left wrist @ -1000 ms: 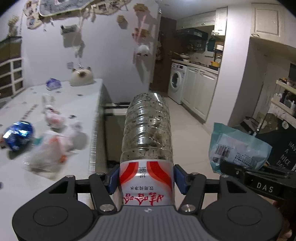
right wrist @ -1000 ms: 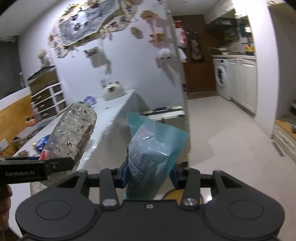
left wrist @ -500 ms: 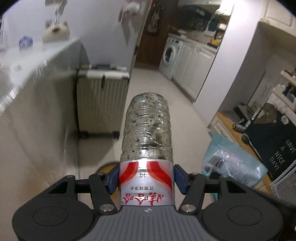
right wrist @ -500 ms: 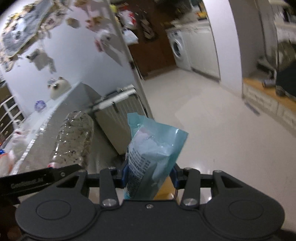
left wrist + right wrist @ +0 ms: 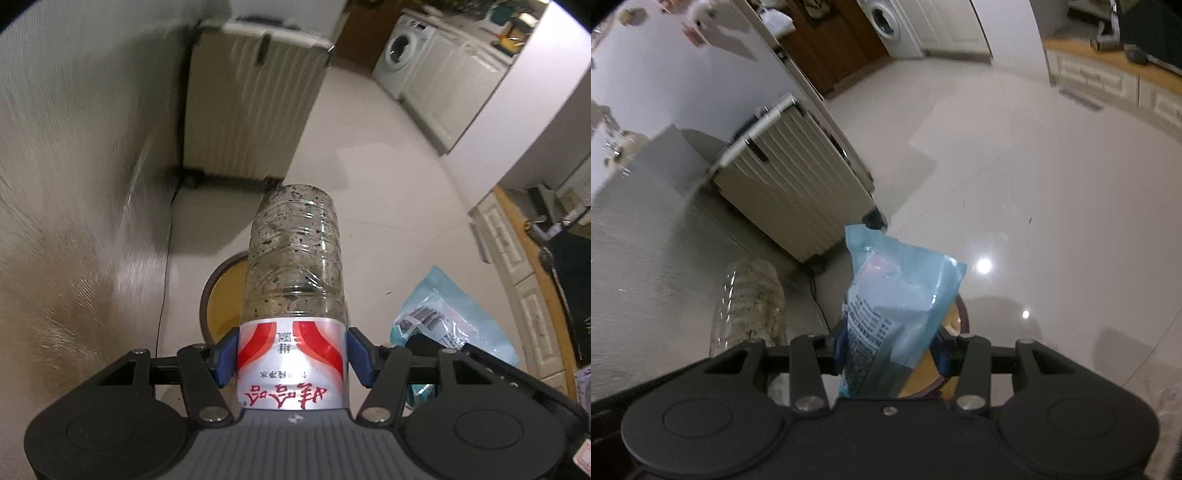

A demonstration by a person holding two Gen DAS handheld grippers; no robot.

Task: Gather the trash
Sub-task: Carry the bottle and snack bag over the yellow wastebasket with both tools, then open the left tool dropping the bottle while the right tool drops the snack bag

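Both grippers have dropped from table height toward the bin (image 5: 221, 295): left gripper (image 5: 291, 354) clamped on the bottle (image 5: 295, 258), right gripper (image 5: 890, 350) on the blue packet (image 5: 901, 295), both just above it, ready for release.

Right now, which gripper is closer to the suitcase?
Left, it seems. The left gripper, holding the bottle, is nearer the suitcase; the right gripper, holding the blue packet, is farther out.
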